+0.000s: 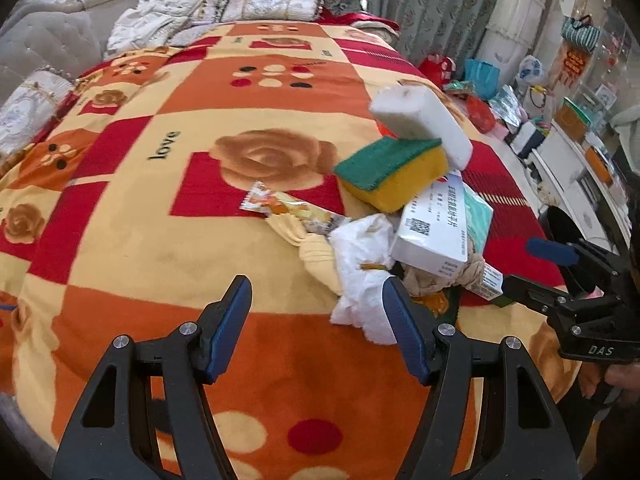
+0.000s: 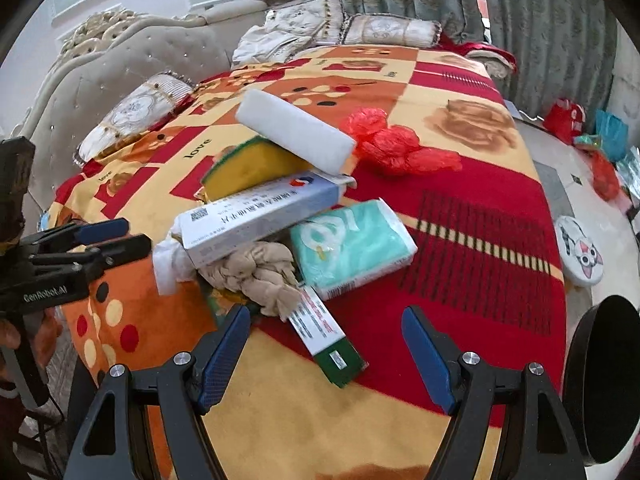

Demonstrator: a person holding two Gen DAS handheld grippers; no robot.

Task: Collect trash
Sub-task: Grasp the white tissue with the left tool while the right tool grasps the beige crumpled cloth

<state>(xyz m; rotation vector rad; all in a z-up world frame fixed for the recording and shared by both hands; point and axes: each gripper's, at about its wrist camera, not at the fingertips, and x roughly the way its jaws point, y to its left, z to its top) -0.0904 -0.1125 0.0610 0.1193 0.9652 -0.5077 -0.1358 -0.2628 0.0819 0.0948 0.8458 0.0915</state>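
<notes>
Both your hand-held grippers spread, empty — left hand-held gripper (image 1: 318, 316) beside the tissue (image 1: 360, 264), right hand-held gripper (image 2: 326, 350) over the narrow box (image 2: 326, 332). Trash pile sits mid-frame on the bed (image 1: 160, 240), heaped for easy picking.

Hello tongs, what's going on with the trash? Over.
Left tongs and right tongs open, empty. Trash pile on patterned blanket untouched. White foam block teeters on top.

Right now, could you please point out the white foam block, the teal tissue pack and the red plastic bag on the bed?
white foam block (image 2: 296, 136), right wrist view, middle of its long face
teal tissue pack (image 2: 354, 246), right wrist view, centre of wrapper
red plastic bag (image 2: 394, 146), right wrist view, crumpled middle
</notes>
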